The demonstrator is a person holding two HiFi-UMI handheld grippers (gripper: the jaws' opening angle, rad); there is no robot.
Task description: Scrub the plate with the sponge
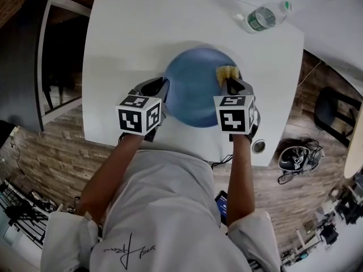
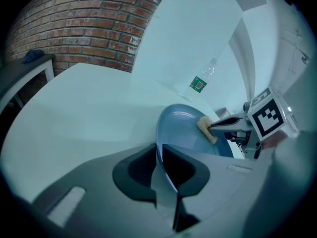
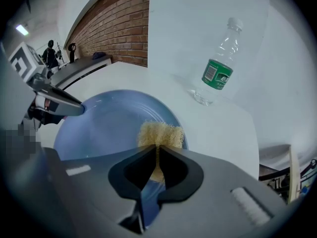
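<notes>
Here the left tool [image 2: 161,158] has its jaws drawn in tight on the near left rim of the blue plate [image 1: 193,98]; in the left gripper view the thin rim runs straight down between them with no gap on either side. The right tool [image 3: 157,155] is clamped just as firmly on the yellow sponge [image 3: 159,134]. Its jaws squeeze the sponge's middle so that the coarse, fibrous end flares out beyond their tips. That flared end sits on the plate's surface at the far right, just inside the rim. The plate lies on the white table [image 1: 130,38], towards the edge nearest the person, with the two tools at opposite sides of it.

As for writing, there is little to read. A clear plastic bottle [image 3: 218,68] with a white cap lies on its side at the table's far right corner, well apart from the plate. It wears a green label [image 3: 216,76] with pale print too small to make out. Each tool carries a marker cube [image 1: 139,114] with black-and-white square patterns on its faces, not letters. The person's white shirt [image 1: 164,208] bears a dark handwritten scrawl near the bottom of the head view; I cannot tell what it says.
</notes>
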